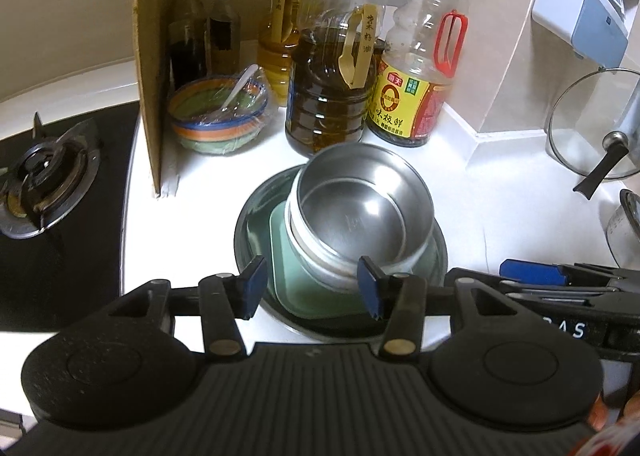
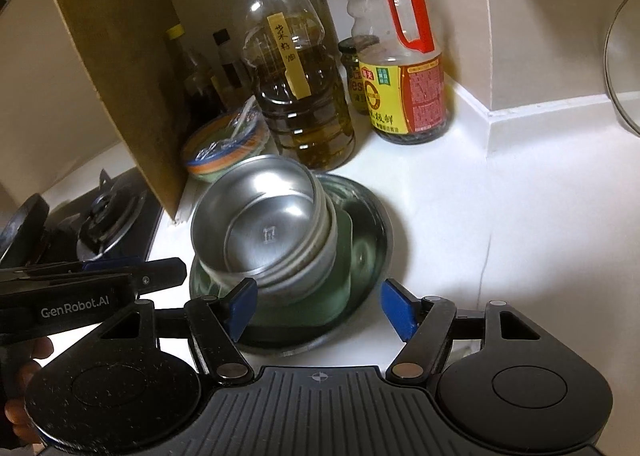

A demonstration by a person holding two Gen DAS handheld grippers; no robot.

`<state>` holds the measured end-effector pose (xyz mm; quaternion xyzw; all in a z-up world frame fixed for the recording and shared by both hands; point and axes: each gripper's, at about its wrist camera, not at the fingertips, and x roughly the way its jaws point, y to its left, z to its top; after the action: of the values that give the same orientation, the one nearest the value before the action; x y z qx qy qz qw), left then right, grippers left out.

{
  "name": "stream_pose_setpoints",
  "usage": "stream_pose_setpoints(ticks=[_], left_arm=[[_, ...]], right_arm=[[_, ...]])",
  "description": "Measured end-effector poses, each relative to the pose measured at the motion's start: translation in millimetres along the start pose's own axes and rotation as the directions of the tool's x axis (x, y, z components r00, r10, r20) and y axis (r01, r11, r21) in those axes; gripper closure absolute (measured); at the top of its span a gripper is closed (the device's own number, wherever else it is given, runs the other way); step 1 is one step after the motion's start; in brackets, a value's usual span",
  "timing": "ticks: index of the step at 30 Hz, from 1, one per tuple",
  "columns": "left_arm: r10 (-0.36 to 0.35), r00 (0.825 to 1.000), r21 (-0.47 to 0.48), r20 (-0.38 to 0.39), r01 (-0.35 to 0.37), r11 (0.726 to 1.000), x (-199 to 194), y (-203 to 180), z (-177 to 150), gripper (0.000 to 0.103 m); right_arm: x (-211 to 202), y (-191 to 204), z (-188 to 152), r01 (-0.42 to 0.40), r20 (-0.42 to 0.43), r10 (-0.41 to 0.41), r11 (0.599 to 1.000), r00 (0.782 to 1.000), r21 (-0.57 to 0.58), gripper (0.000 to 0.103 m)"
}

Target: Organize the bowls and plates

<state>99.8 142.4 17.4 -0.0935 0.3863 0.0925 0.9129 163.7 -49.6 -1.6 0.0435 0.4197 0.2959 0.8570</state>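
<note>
A leaning stack of steel bowls [image 1: 360,207] [image 2: 264,215] rests on a pale green square plate [image 1: 288,280] [image 2: 320,296], which lies in a round steel plate [image 1: 248,223] [image 2: 372,215] on the white counter. My left gripper [image 1: 312,288] hovers just in front of the pile, open, its blue pads touching nothing. My right gripper [image 2: 320,310] is likewise open on the near side of the pile, with only the plates' front edge seen between its pads. Each gripper shows at the side of the other's view.
Behind the pile stand large oil bottles [image 1: 332,67] [image 2: 296,87], a soy sauce bottle [image 1: 424,55] [image 2: 404,55] and a wrapped striped bowl with a spoon [image 1: 218,111] [image 2: 224,147]. A cardboard sheet [image 1: 154,55] screens the gas burner [image 1: 44,175]. A glass lid [image 1: 592,123] leans at right.
</note>
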Motion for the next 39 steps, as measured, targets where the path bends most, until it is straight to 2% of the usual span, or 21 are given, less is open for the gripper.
stream_pose_setpoints(ticks=[19, 28, 39], left_arm=[[0.089, 0.996, -0.039, 0.007, -0.088, 0.995, -50.5, -51.4, -64.0, 0.053], [0.081, 0.997, -0.028, -0.016, -0.081, 0.996, -58.6, -63.9, -87.3, 0.053], [0.031, 0.998, 0.0, -0.059, -0.031, 1.0, -63.8, -60.0, -104.3, 0.053]], right_arm=[[-54.3, -19.1, -52.3, -0.07, -0.031, 0.068, 0.995, 0.997, -0.065, 0.034], [-75.4, -28.5, -80.0, -0.066, -0.033, 0.064, 0.996, 0.997, -0.065, 0.034], [-84.8, -26.3, -101.3, -0.031, -0.039, 0.03, 0.999, 0.999, -0.028, 0.034]])
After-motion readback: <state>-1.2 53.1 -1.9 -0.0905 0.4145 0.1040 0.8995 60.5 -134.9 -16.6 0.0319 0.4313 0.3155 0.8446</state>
